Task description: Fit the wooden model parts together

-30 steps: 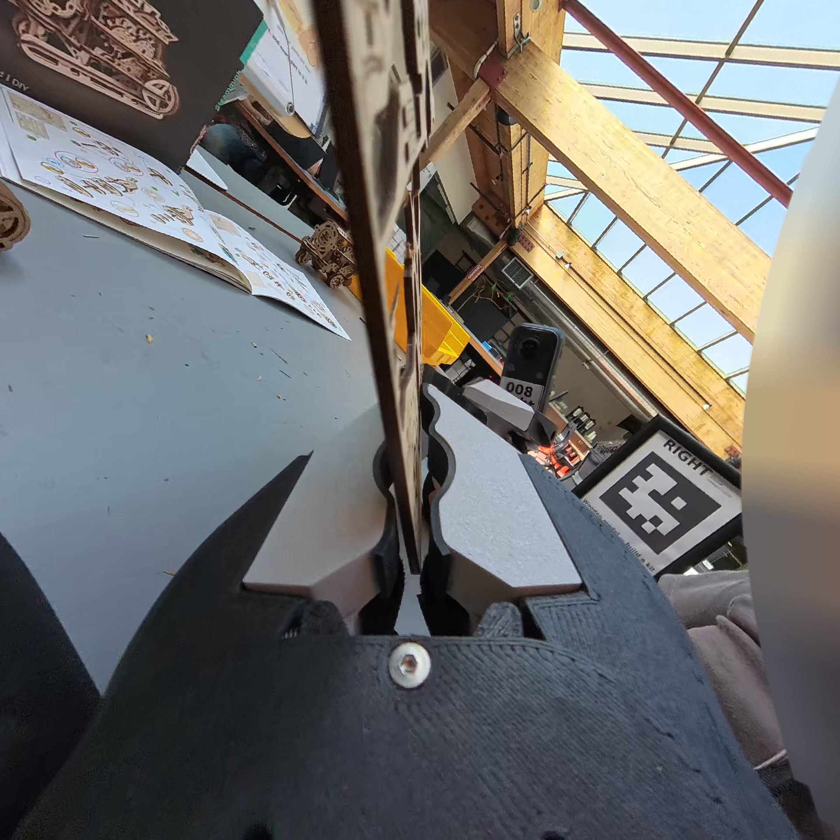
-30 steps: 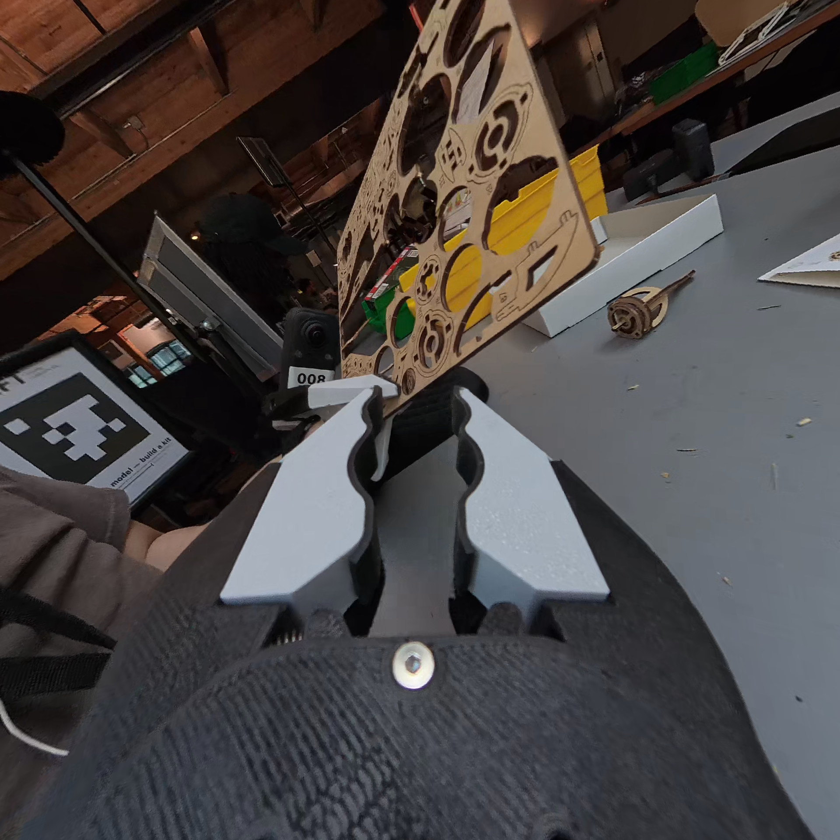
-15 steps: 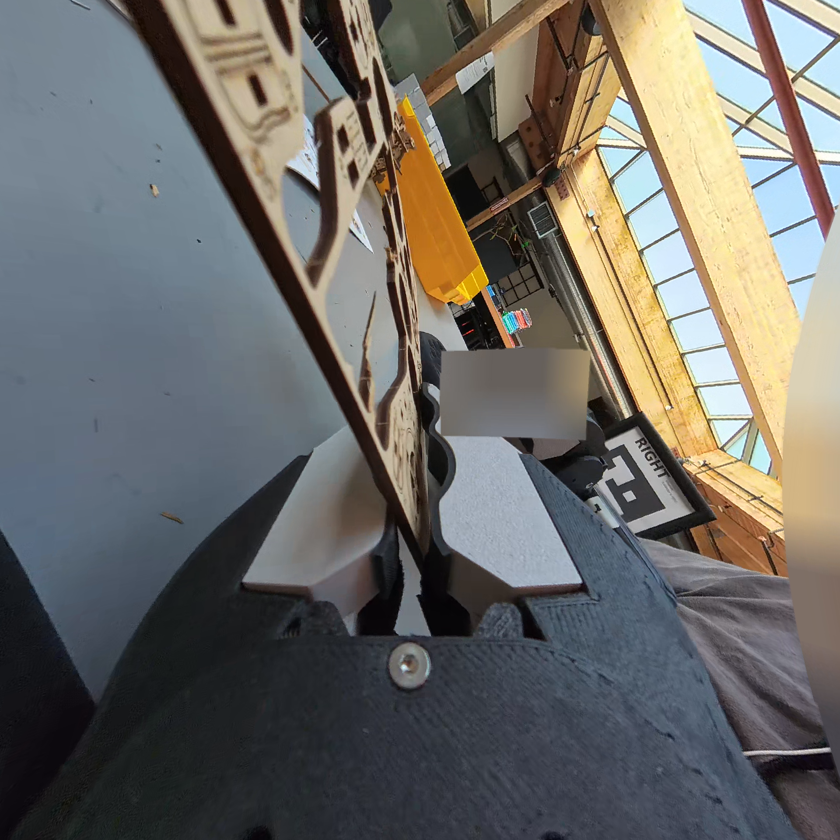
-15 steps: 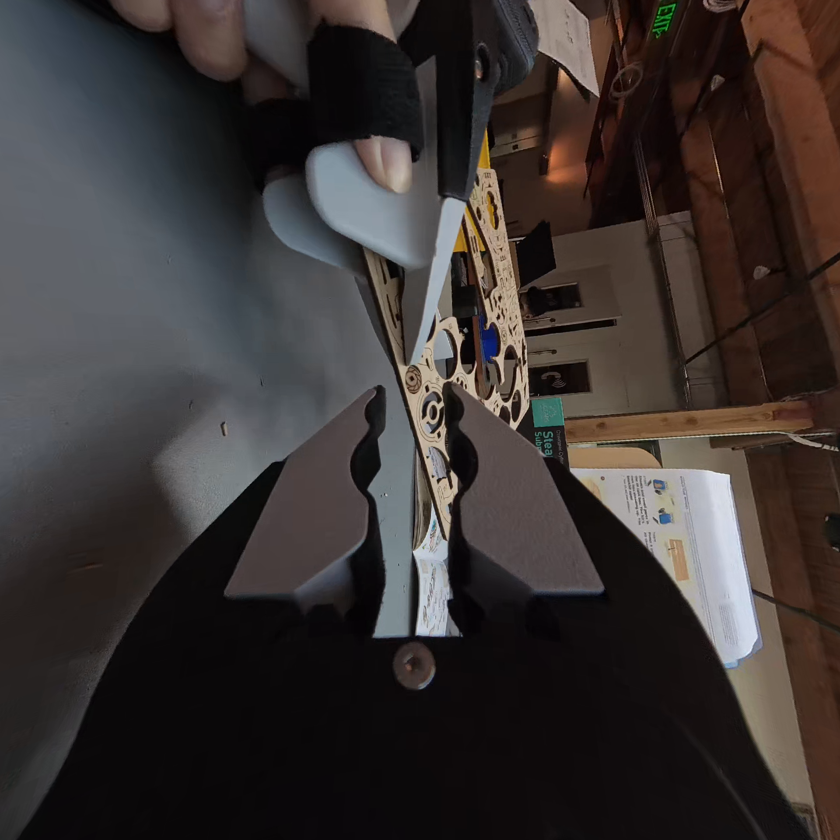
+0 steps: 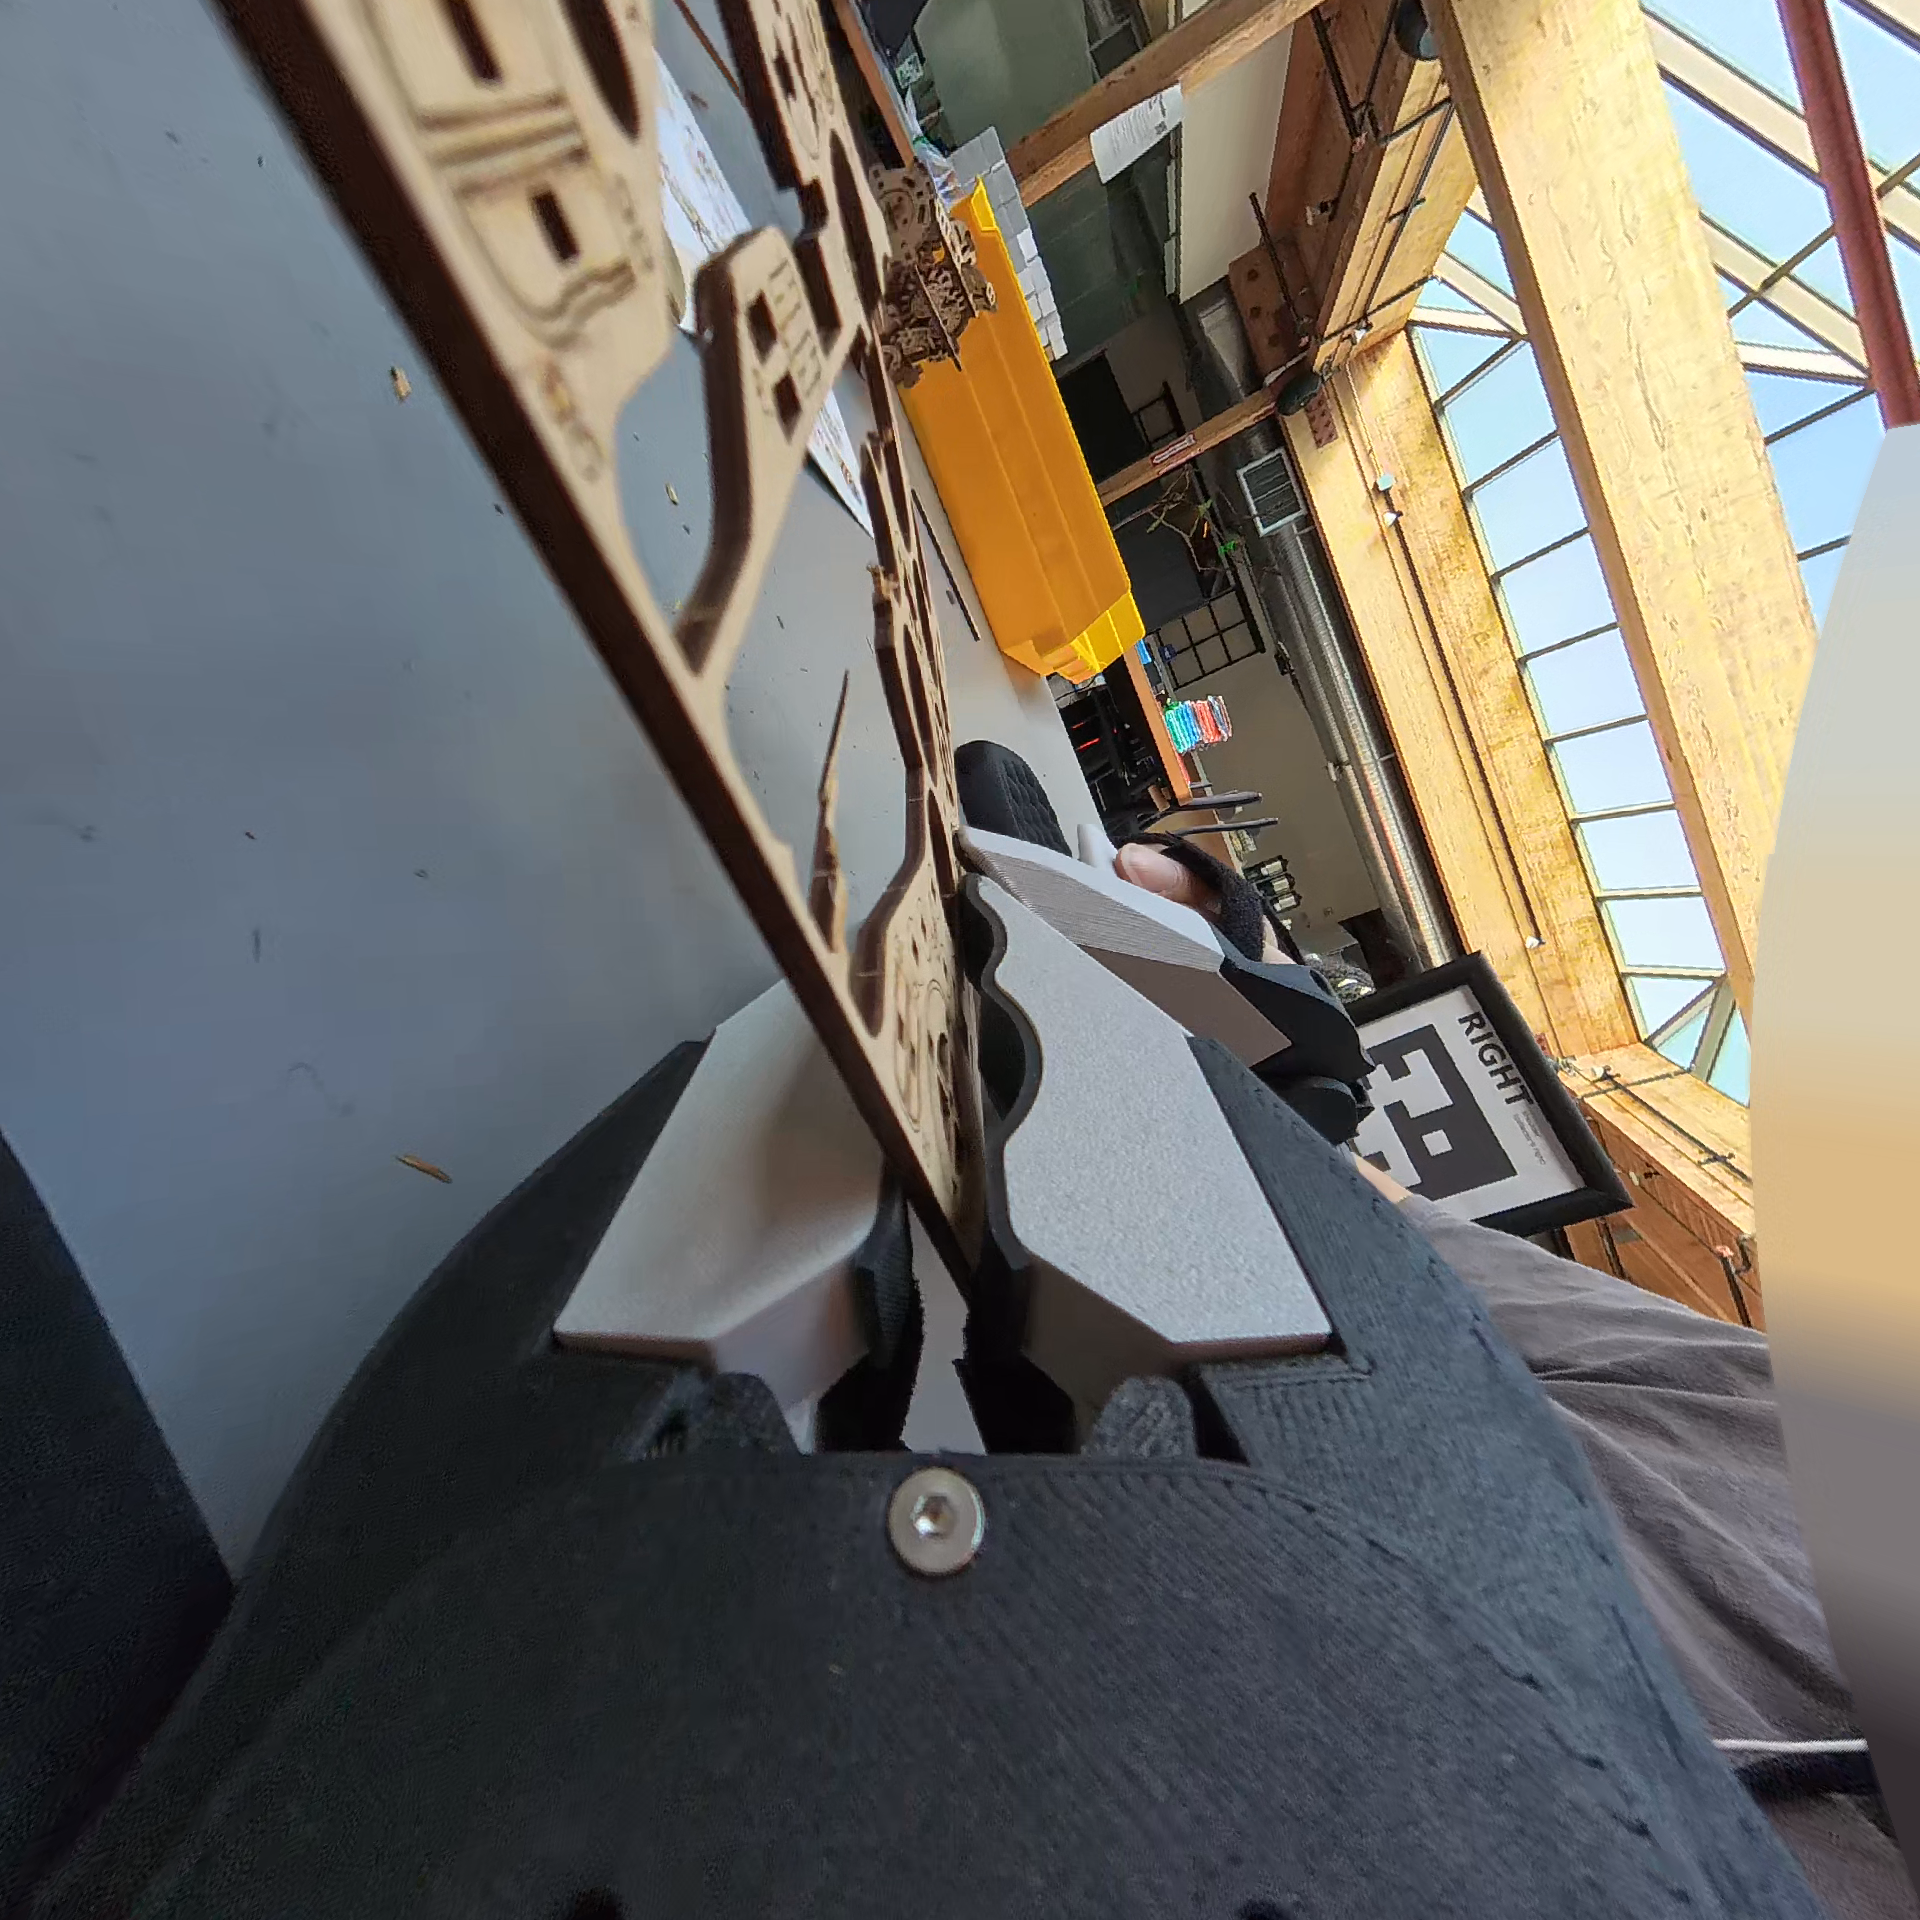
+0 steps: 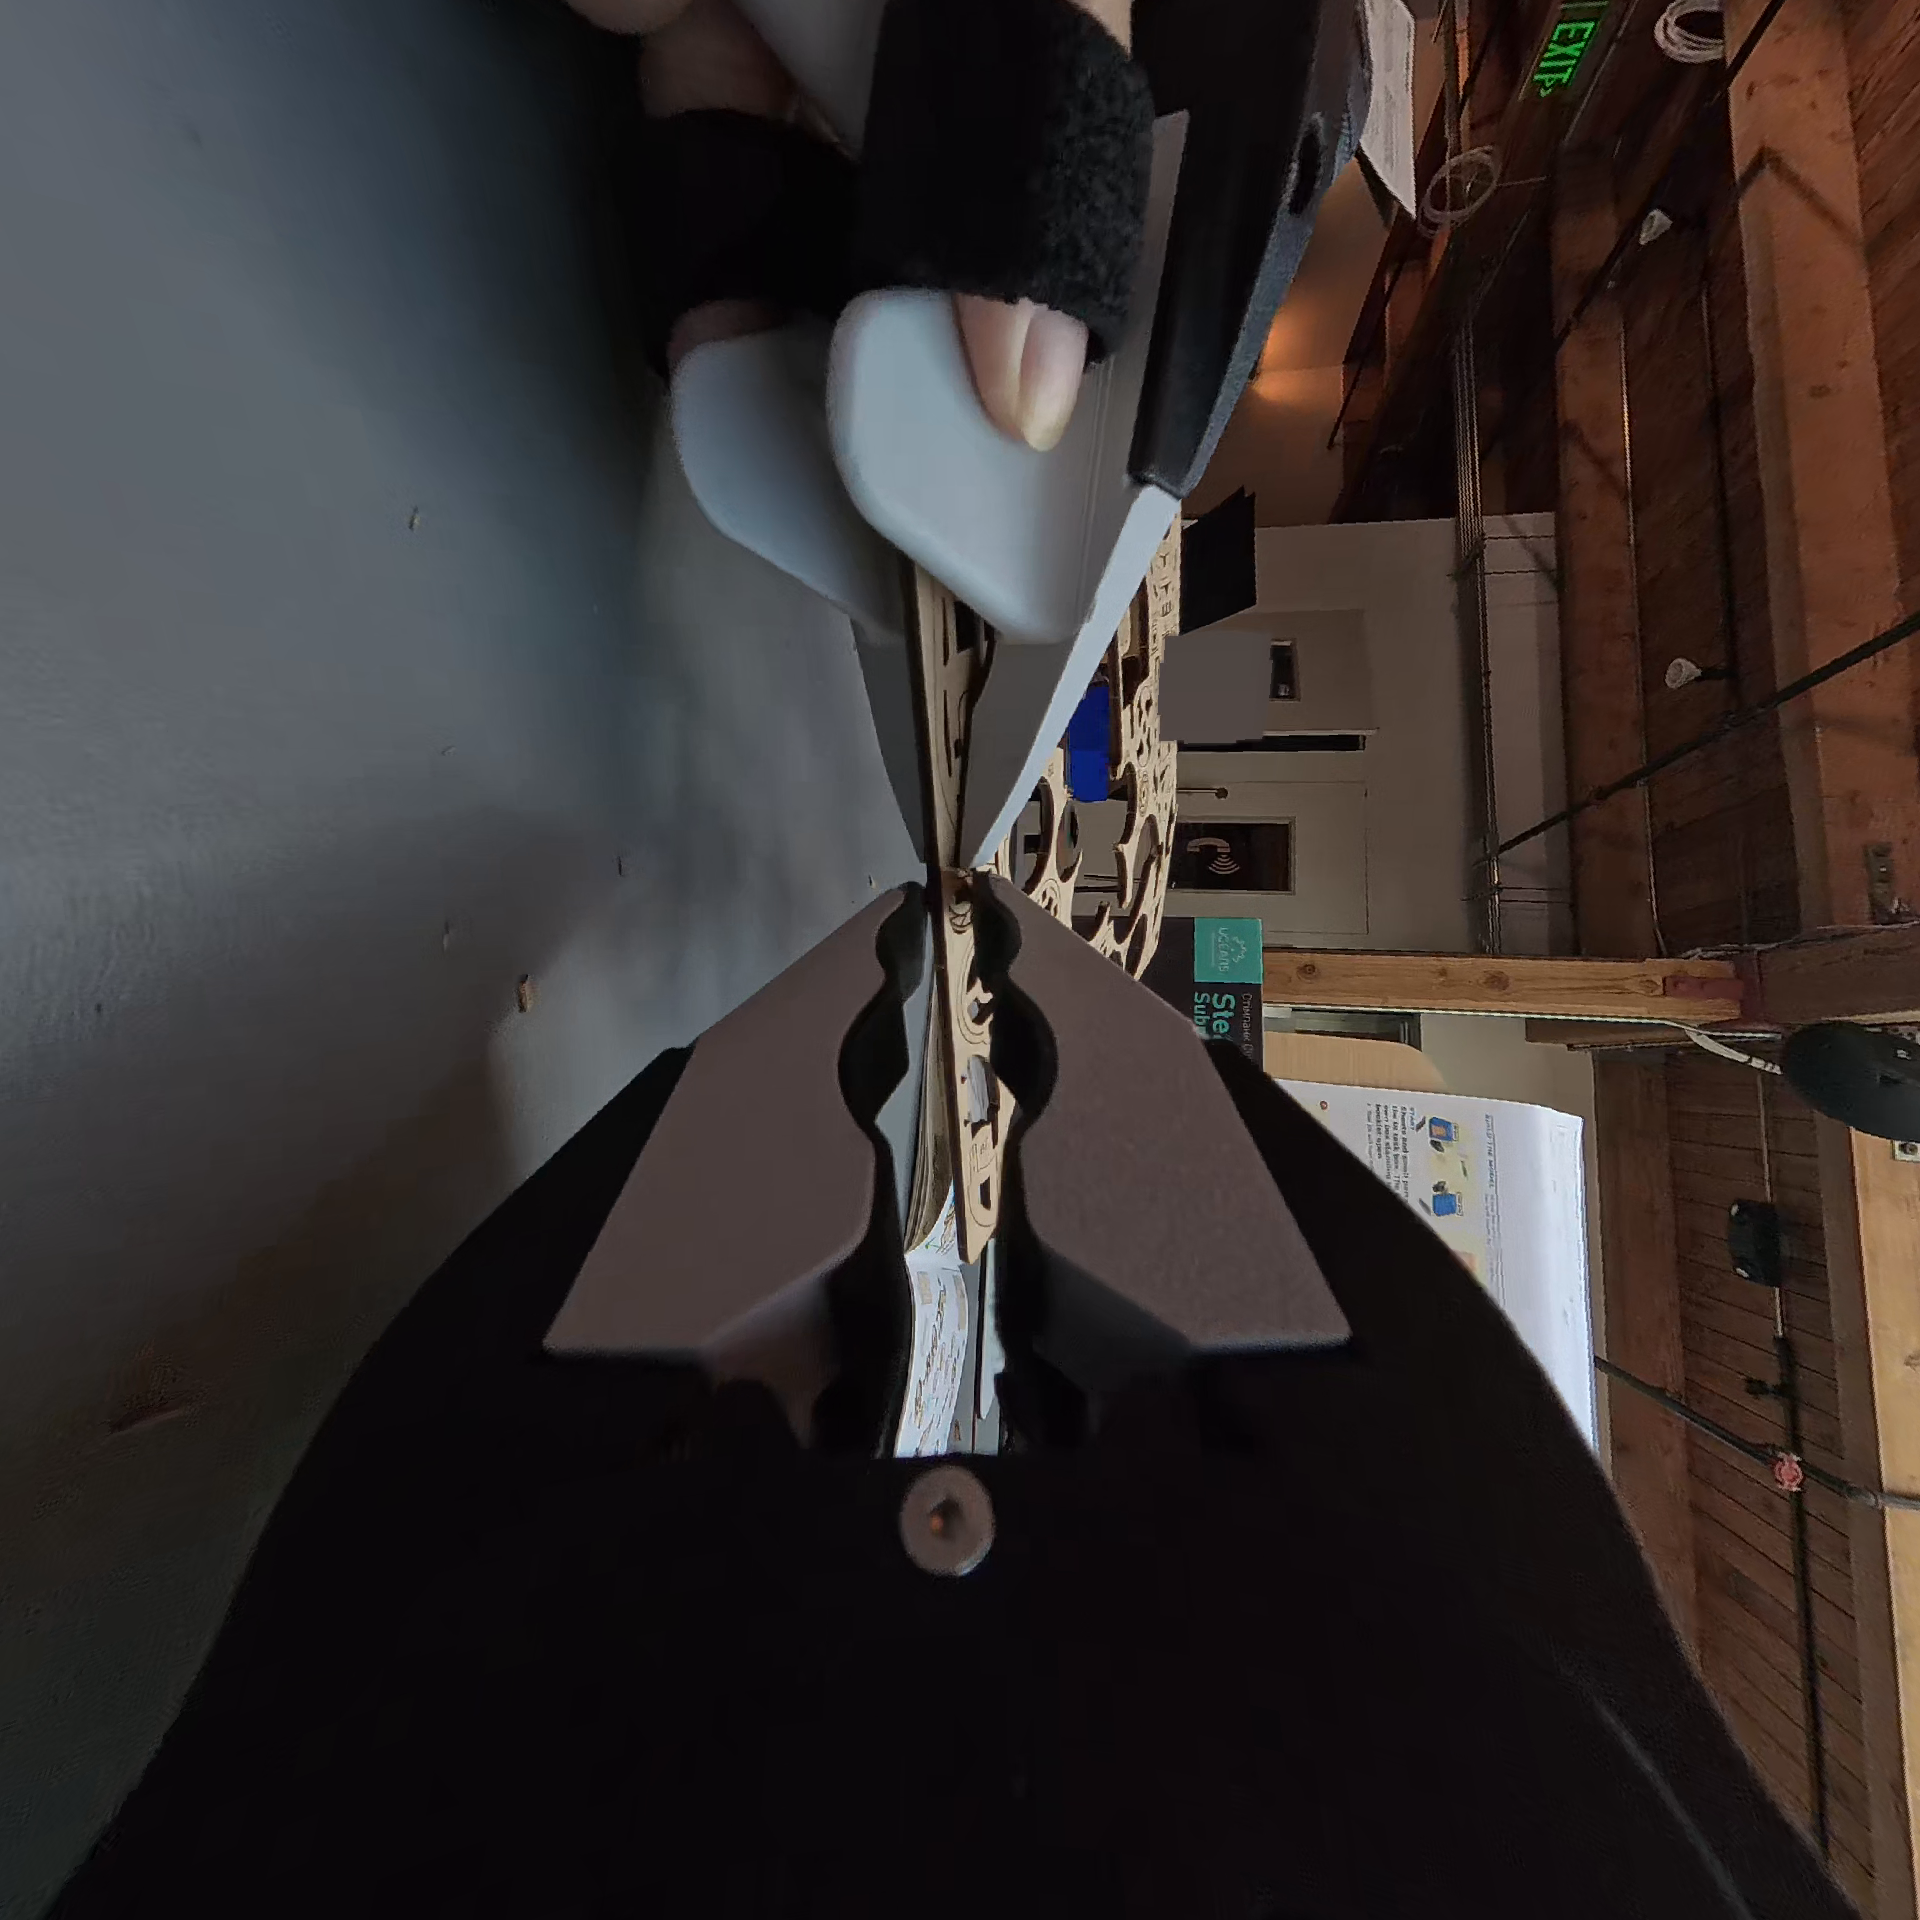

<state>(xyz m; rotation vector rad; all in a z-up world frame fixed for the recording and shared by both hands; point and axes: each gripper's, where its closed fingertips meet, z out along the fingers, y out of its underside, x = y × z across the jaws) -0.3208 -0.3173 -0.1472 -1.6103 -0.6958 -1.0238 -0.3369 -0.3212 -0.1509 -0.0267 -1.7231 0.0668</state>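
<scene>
A thin laser-cut wooden sheet (image 5: 582, 343) of model parts is held in the air above the grey table (image 5: 260, 727). My left gripper (image 5: 925, 997) is shut on its lower edge. In the right wrist view the sheet (image 6: 971, 1091) is seen edge-on. My right gripper (image 6: 951, 899) is shut on it, tip to tip with the left gripper (image 6: 940, 842), which clamps the sheet from the opposite side. A gloved hand (image 6: 997, 187) holds the left gripper. One grey finger of the right gripper (image 5: 1101, 925) shows just behind the sheet in the left wrist view.
A yellow bin (image 5: 1018, 468) and a small assembled wooden model (image 5: 930, 281) stand at the far end of the table. A printed instruction sheet (image 6: 1455, 1174) lies beyond the right gripper. A framed black-and-white marker (image 5: 1455, 1101) and a person's grey trouser leg (image 5: 1662, 1455) are at the right. Left and right tips are no more than a few centimetres apart.
The right gripper swung round to face the left gripper, moved onto the sheet's edge and closed on it. The left gripper kept its hold while the sheet tilted over.
</scene>
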